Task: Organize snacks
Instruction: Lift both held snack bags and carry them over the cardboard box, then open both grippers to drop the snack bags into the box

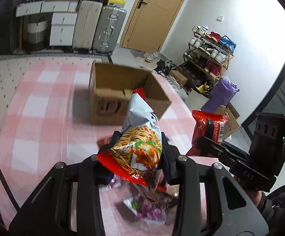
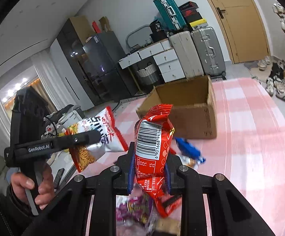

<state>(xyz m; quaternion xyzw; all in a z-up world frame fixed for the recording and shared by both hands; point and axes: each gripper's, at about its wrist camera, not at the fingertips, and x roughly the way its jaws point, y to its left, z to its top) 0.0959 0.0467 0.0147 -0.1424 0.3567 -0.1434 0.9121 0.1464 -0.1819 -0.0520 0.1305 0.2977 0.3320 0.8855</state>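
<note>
Left claw: my left gripper (image 1: pixel 140 147) was clenched on the noodle-snack bag (image 1: pixel 140 137), its pads pinching the bag's lower half while the silver top stood up above my fingers.
Left claw from the other side: the same left gripper (image 2: pixel 95 137) showed beside me, a hand (image 2: pixel 32 186) wrapped round its handle, the noodle-snack bag (image 2: pixel 97 135) clamped in its tip and hanging clear of the table.
Right claw: my right gripper (image 2: pixel 149 169) was clenched on the red snack pack (image 2: pixel 152 143), barcode side facing me, the pack upright between the blue pads.
Right claw from the left: the right gripper (image 1: pixel 207 137) held the red snack pack (image 1: pixel 207 125) off the table's right edge.
Under the claws: a purple-printed packet (image 1: pixel 146 208) lay blurred on the pink checked tablecloth (image 1: pixel 44 118); a blue packet (image 2: pixel 189 149) lay just beyond my right fingers.
Box: the open cardboard box (image 1: pixel 122 94) stood on the cloth past both bags, apart from them.
Far: suitcases (image 1: pixel 103 31), white drawers (image 1: pixel 61 29), a wooden door (image 1: pixel 154 13) and a shoe rack (image 1: pixel 207 57) stood along the walls.
</note>
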